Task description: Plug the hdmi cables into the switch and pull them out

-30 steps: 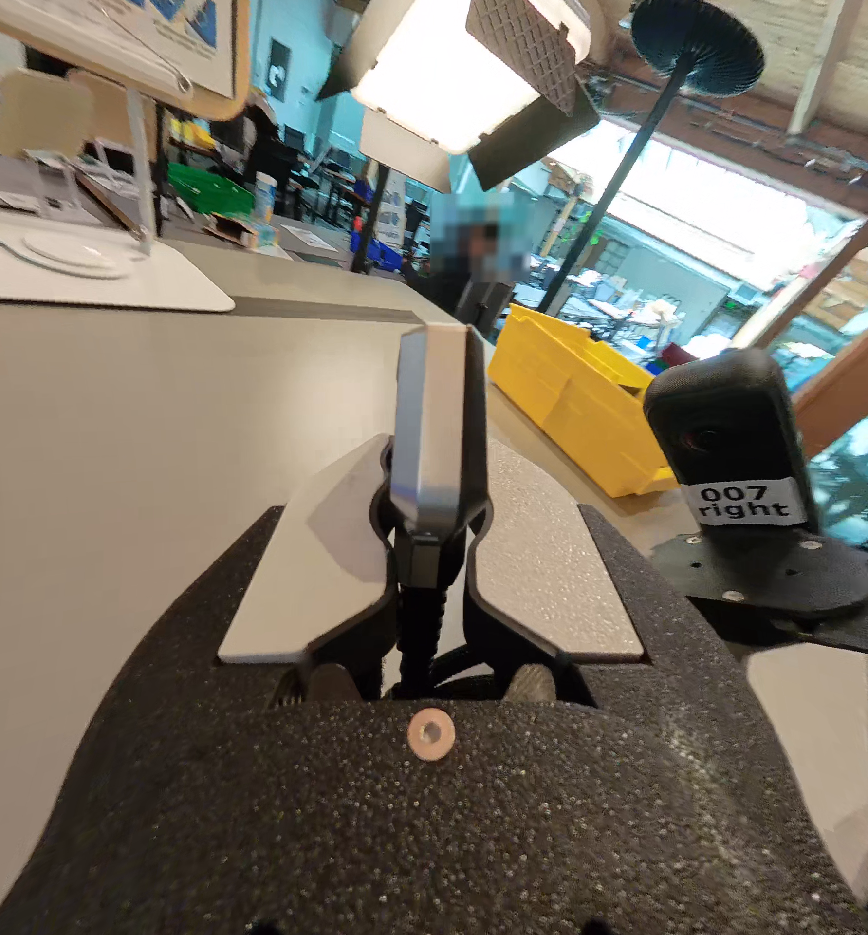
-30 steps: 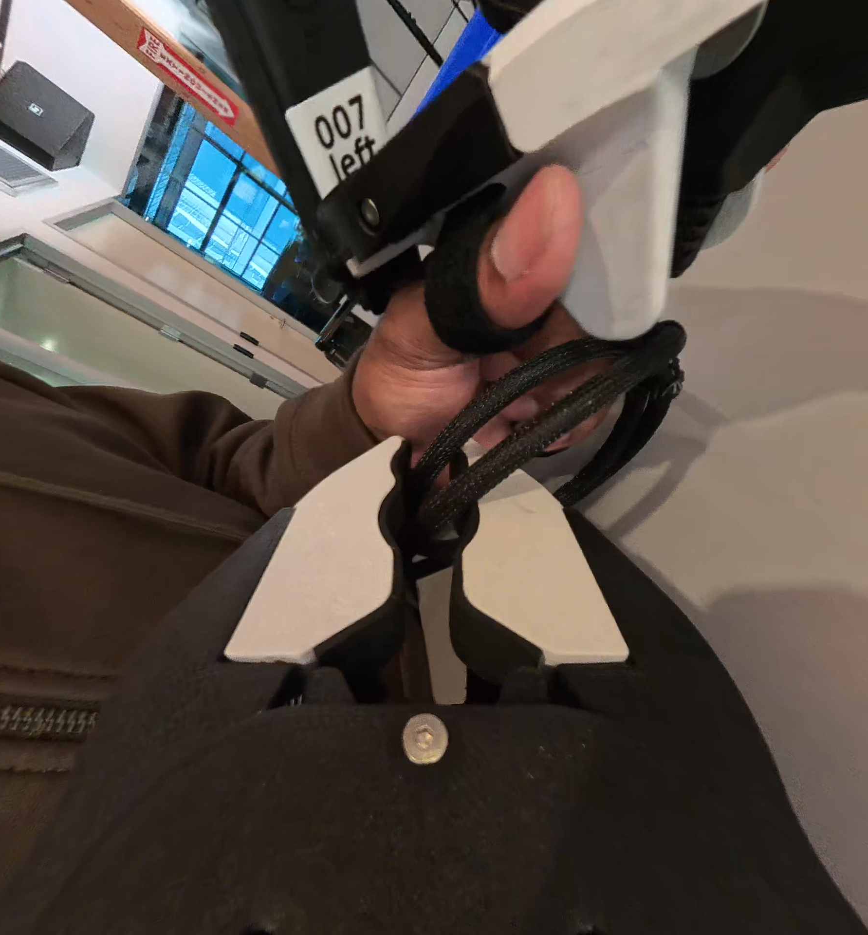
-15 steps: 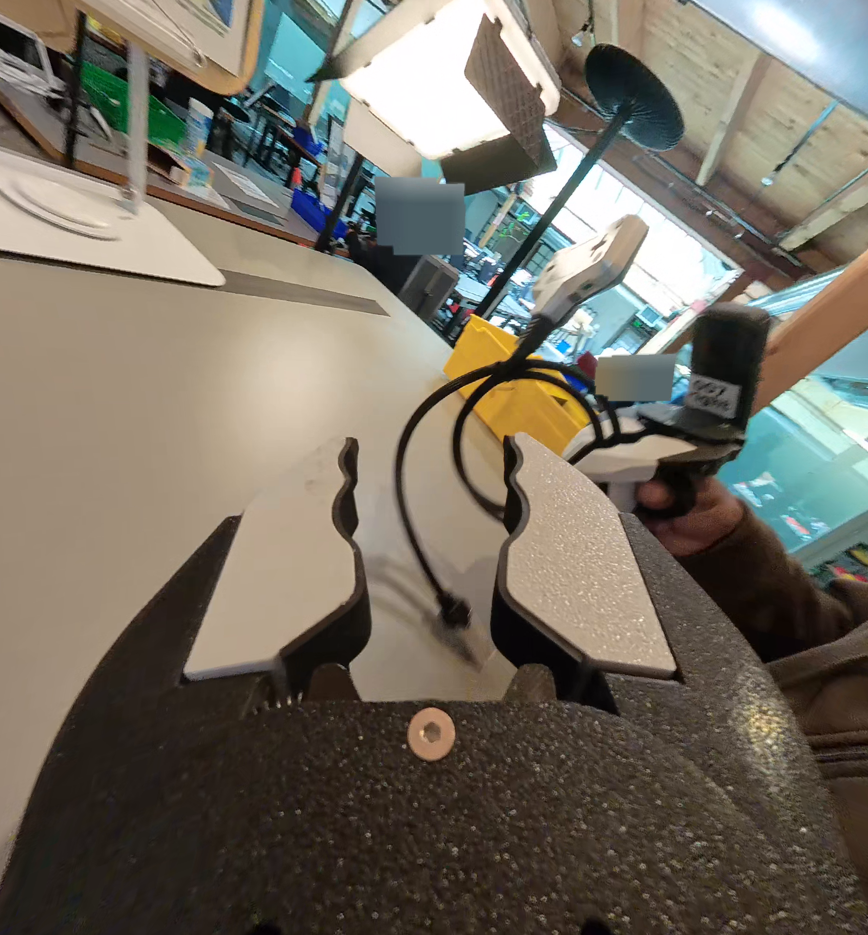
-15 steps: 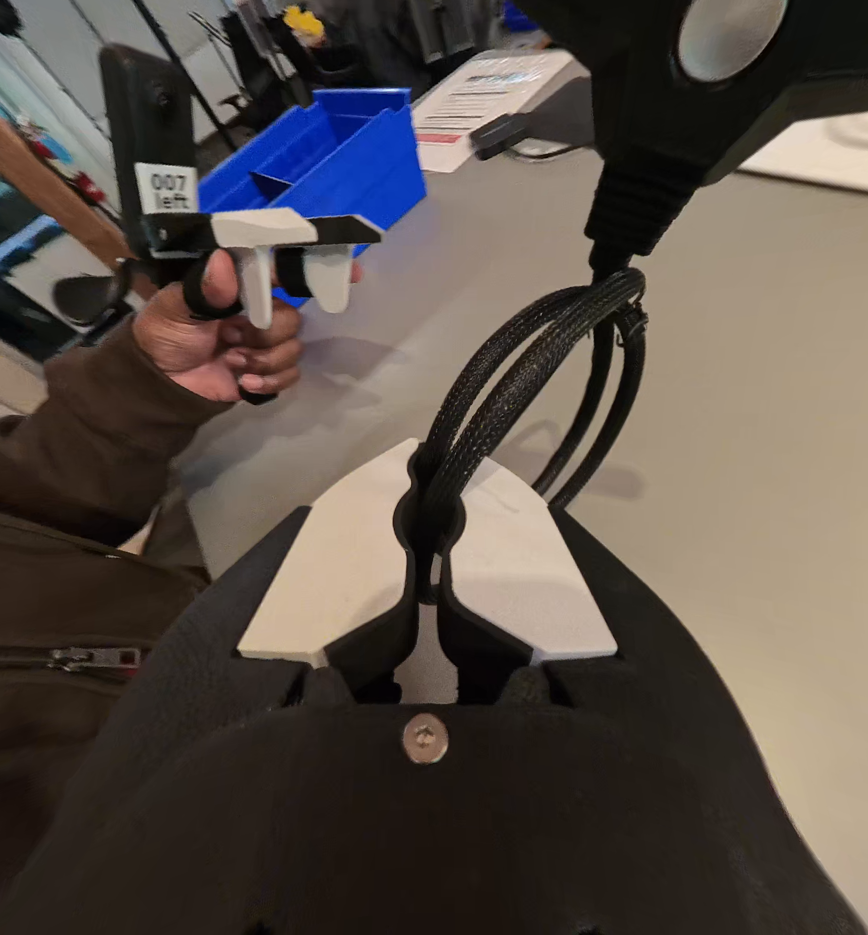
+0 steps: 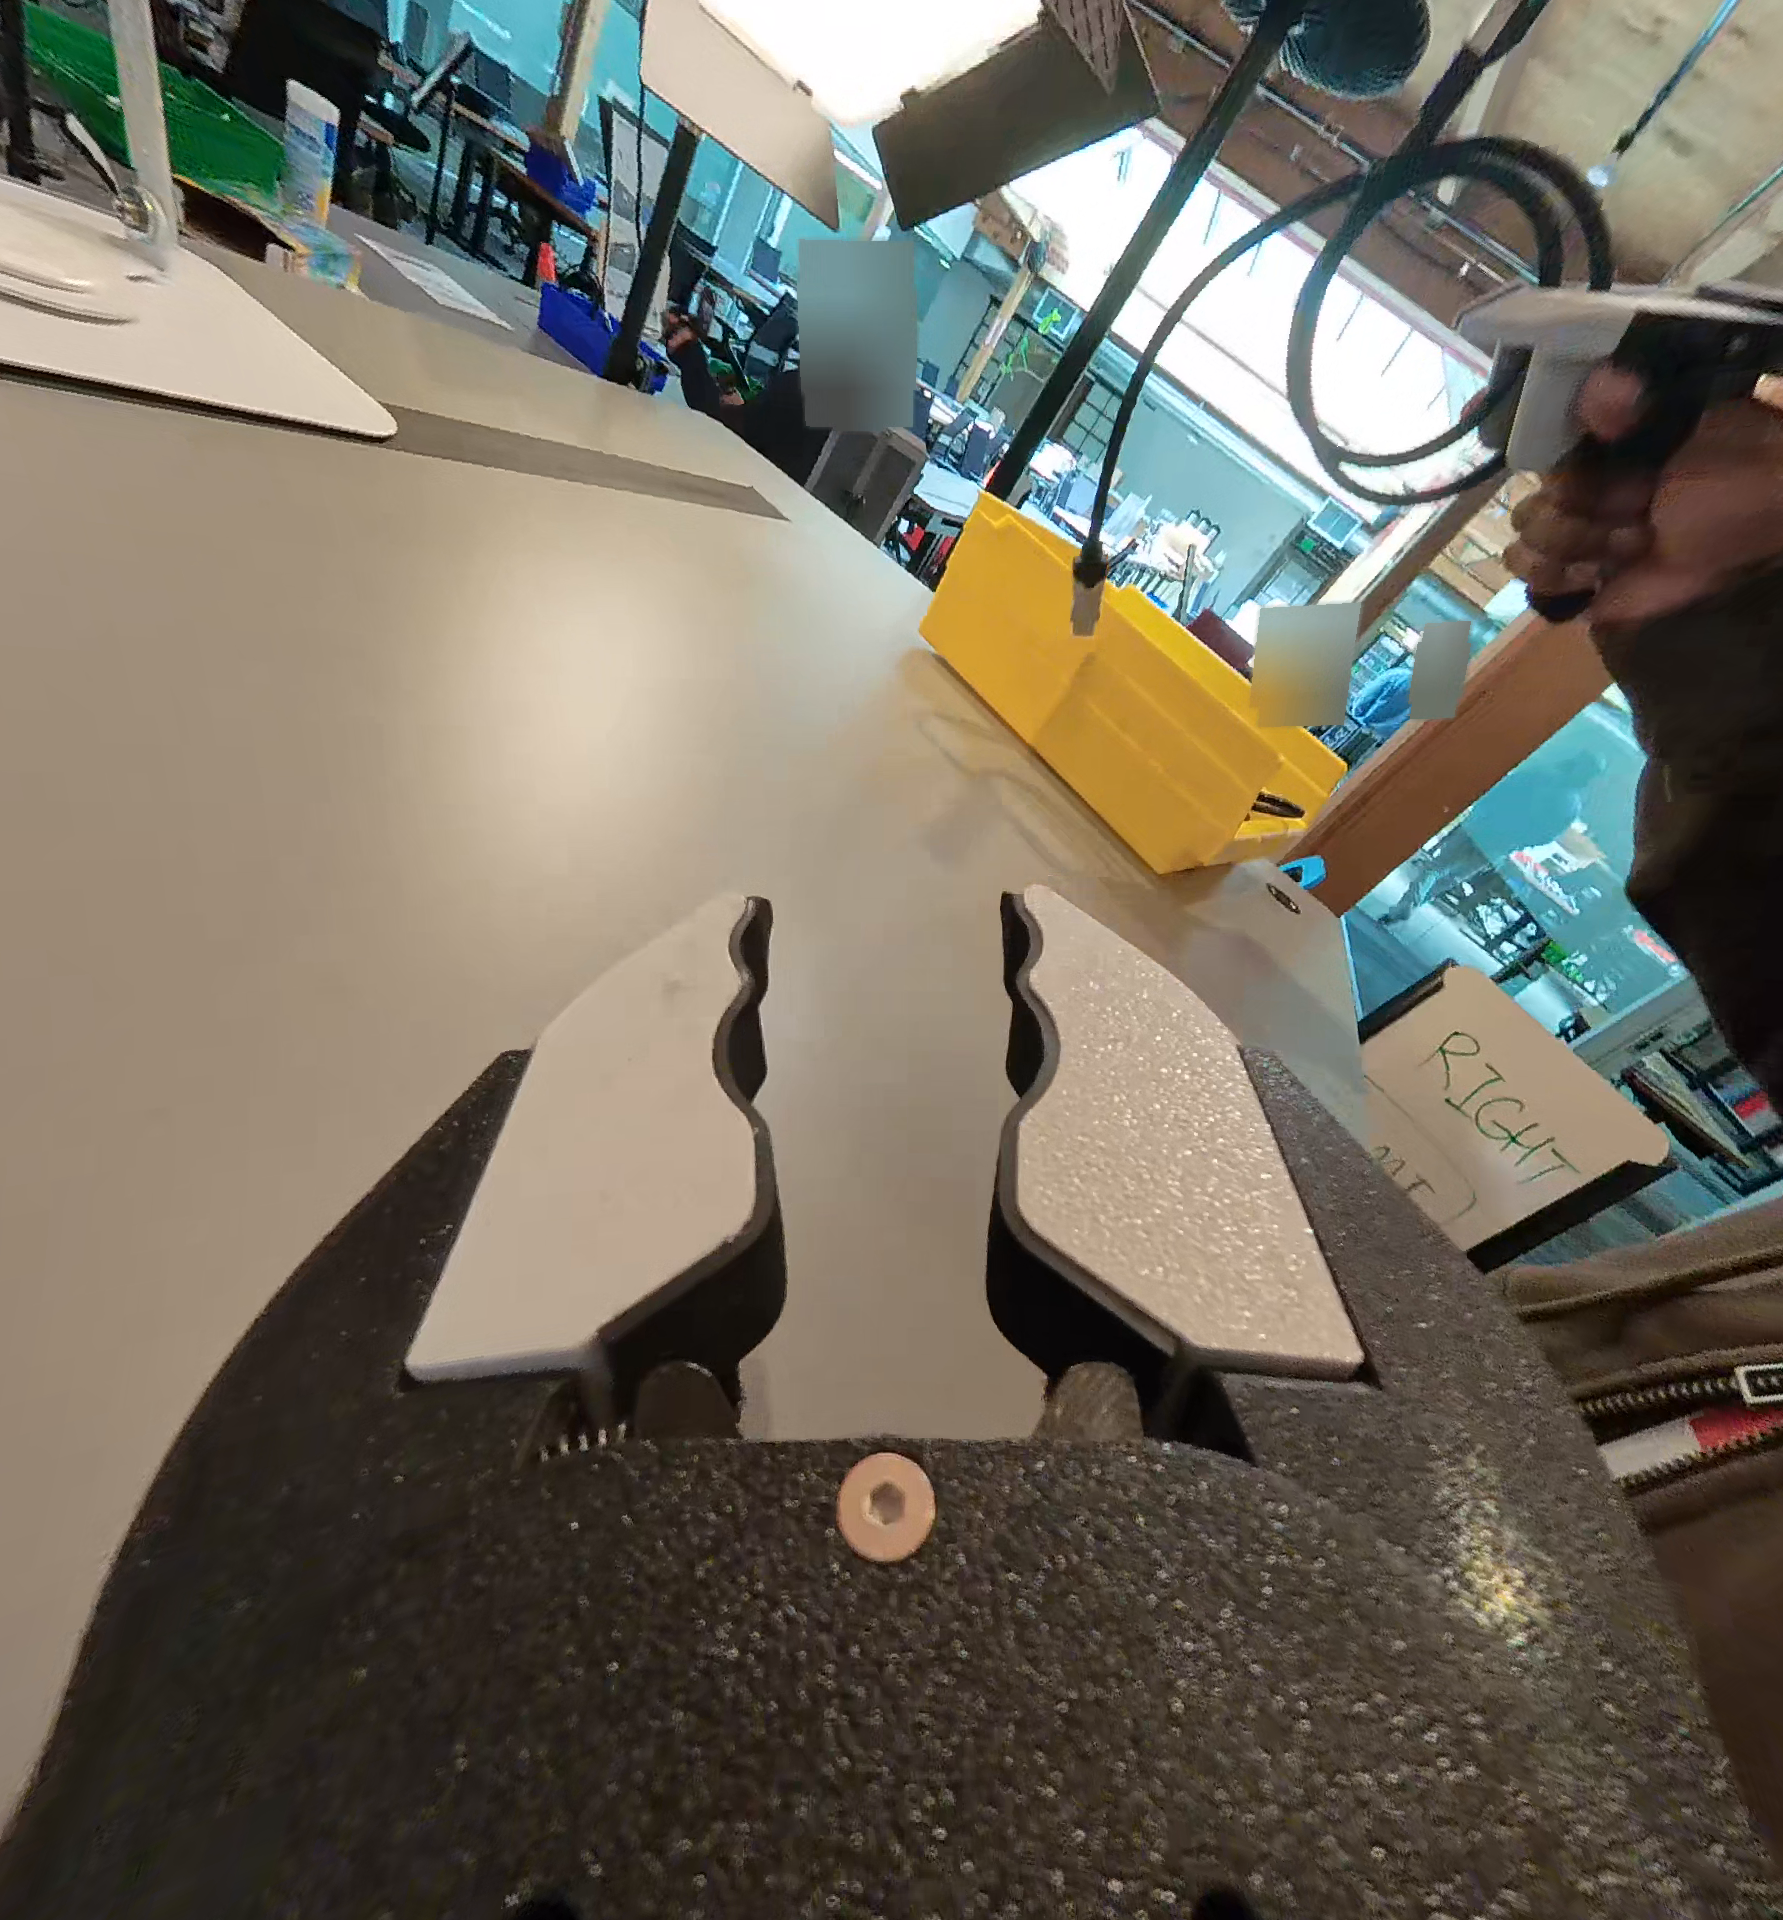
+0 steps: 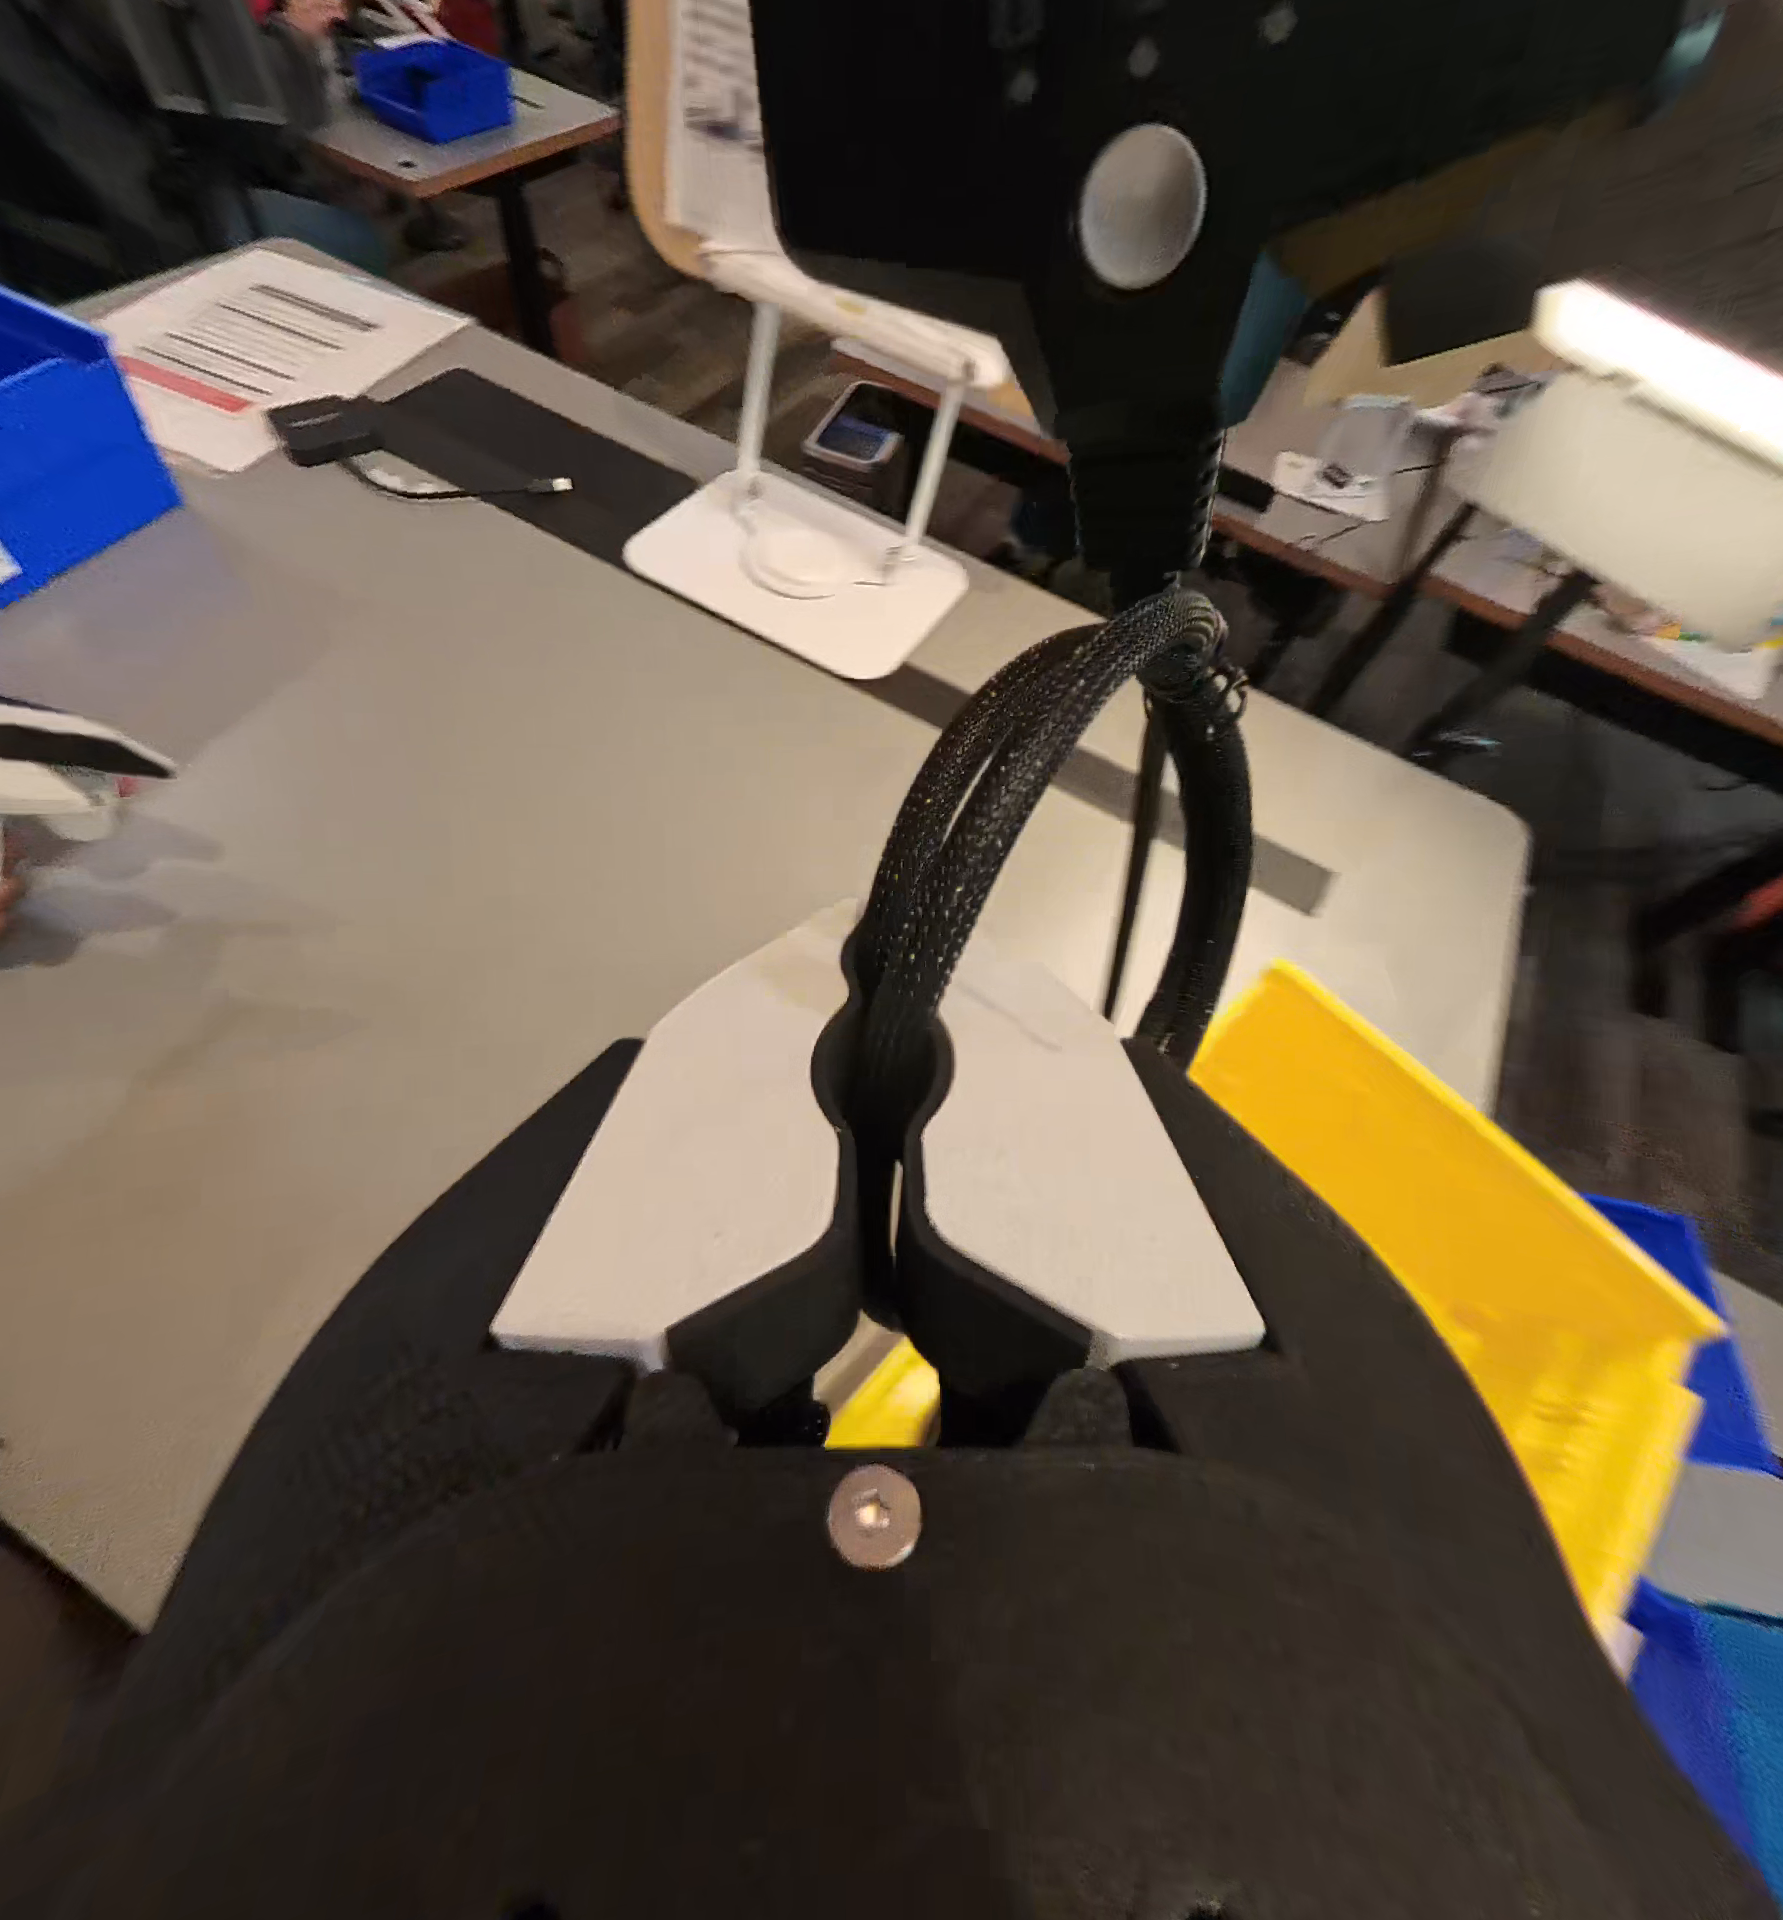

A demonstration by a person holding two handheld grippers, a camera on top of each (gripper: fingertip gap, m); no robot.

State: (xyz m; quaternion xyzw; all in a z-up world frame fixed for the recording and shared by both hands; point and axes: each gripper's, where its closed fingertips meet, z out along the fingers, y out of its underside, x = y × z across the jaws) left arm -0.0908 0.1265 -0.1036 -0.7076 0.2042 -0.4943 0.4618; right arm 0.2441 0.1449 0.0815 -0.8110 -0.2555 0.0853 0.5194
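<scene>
At the far left of the grey table (image 5: 243, 727), a white stand base (image 5: 139, 332) lies flat, with a clipboard stand (image 6: 814, 540) rising from it in the right wrist view, and a blue bin (image 6: 25, 468) sits at the table's left edge there. Nearer the middle, the left gripper (image 5: 882, 977) hangs low over bare tabletop with its two fingers (image 5: 648, 1122) spread apart and only the table surface showing between them. Beyond it to the right, a yellow bin (image 5: 1126, 707) rests near the table's edge. Farther right and higher, the right gripper (image 6: 882, 997) is shut on a bundle of black braided cable (image 6: 970, 831); its pads press the looped strands from both sides, and the loops arch upward to a black device body (image 6: 1074, 208) that fills the top of that view. In the left wrist view the same cable (image 5: 1438, 312) hangs in the air from that gripper, one thin end with a small plug (image 5: 1086, 597) dangling above the yellow bin. A hand (image 5: 1676, 499) in a brown sleeve holds that gripper.
</scene>
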